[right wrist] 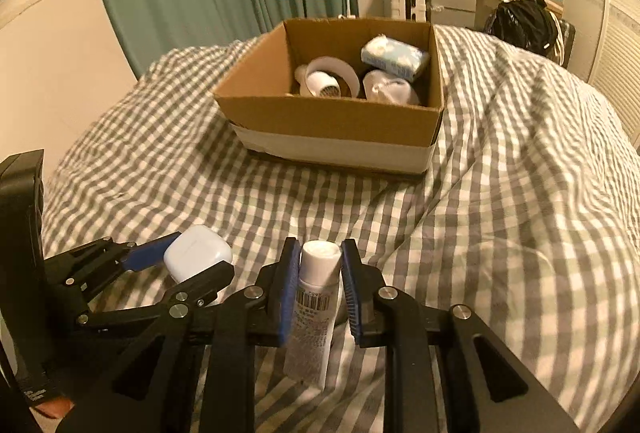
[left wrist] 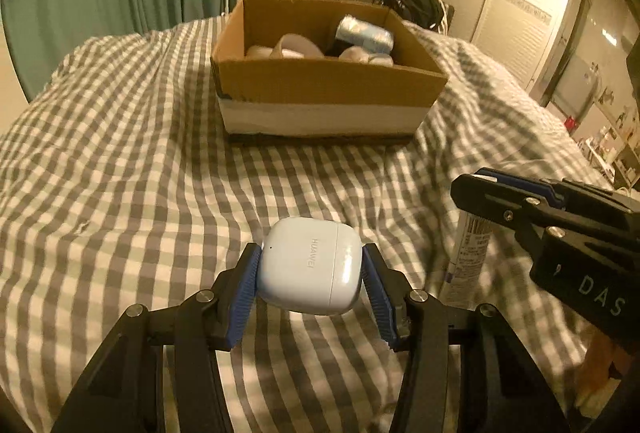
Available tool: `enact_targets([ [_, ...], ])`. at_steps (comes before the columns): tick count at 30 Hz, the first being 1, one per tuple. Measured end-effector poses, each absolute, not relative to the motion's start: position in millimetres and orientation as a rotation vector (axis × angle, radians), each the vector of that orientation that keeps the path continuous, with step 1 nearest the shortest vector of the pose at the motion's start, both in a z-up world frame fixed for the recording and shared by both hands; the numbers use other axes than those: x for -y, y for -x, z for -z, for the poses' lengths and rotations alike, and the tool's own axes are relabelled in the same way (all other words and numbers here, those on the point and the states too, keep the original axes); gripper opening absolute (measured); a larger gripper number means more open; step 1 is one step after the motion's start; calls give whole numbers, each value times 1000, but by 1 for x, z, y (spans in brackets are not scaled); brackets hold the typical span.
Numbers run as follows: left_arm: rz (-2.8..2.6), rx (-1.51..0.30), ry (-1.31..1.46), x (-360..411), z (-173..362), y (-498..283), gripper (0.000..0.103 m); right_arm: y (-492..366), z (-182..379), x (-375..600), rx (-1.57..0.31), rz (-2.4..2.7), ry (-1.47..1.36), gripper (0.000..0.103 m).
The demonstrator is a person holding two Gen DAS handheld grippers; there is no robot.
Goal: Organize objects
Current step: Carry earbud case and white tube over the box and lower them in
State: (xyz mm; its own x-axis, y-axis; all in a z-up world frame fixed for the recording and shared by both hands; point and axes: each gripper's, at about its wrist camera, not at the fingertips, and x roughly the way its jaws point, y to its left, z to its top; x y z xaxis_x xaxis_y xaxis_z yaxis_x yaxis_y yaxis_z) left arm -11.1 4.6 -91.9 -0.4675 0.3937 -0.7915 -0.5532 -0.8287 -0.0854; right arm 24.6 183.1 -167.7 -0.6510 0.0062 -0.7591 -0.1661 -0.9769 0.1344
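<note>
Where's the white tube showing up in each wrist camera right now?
Left wrist: white tube at the right edge, hanging below the right gripper.
Right wrist: bottom centre, cap up, clamped between the blue pads.
Shared landmark: cardboard box on the checked bedspread.

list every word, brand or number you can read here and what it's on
"HUAWEI": on the white earbud case, running sideways, held in the left tongs.
"DAS": white letters on the black body of the right tongs, seen from the left wrist view; any further letters are cut off.
Barcode and small print on the white tube: too small and blurred to read.
Items in the cardboard box: no legible text.
</note>
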Motion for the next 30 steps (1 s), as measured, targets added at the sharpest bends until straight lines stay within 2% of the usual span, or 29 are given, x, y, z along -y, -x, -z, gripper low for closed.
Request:
enact_targets([
  [16,-2409,-175,950,4,5,20,52,-43,81,-178,-217,-2880,1005,20],
  [23,-2449,-176,826,-14,-34,50,52,-17,31,-192,-149,-2941,888,20],
  [30,-2478,-182,760,-40,-52,102,52,34,9,-216,-119,-2947,856,20],
])
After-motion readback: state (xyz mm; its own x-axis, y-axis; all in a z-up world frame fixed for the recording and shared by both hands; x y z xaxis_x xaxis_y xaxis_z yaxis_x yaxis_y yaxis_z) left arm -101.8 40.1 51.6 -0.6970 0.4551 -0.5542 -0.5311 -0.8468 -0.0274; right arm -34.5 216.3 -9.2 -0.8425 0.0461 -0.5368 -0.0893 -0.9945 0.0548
